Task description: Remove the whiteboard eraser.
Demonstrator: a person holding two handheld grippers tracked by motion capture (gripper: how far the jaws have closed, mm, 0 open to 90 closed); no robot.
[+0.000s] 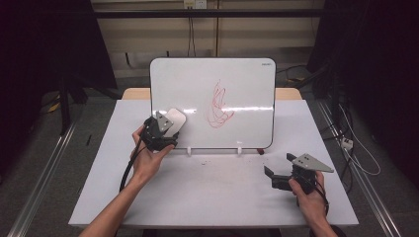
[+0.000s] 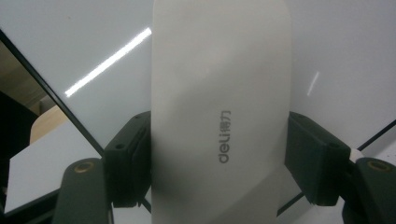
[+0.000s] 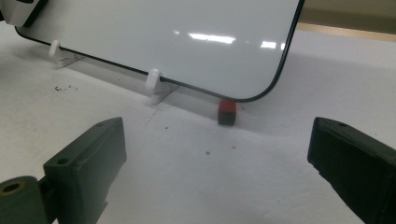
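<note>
Between the two black jaws in the left gripper view we see the white eraser (image 2: 219, 116), clamped across its narrow width, with its long axis running straight up and away from the jaws and the printed brand name reading along that axis. We note that the left gripper (image 1: 170, 129) is closed firmly on the eraser, both pads pressing its long edges. From the high view, we place the eraser against the lower left part of the whiteboard (image 1: 197, 79), which stands propped on small white clips on the table (image 1: 212, 197). The red scribble (image 1: 218, 106) sits near the middle of the board, up and to the right of the eraser and apart from it. We judge that the coming wipe must travel rightward and slightly upward across the board face. The left hand is clearly the nearer one. The right gripper (image 1: 272, 177) rests low on the table with its jaws wide apart and nothing between them; a small red-and-black block (image 3: 227, 112) lies beyond them at the board's corner.
</note>
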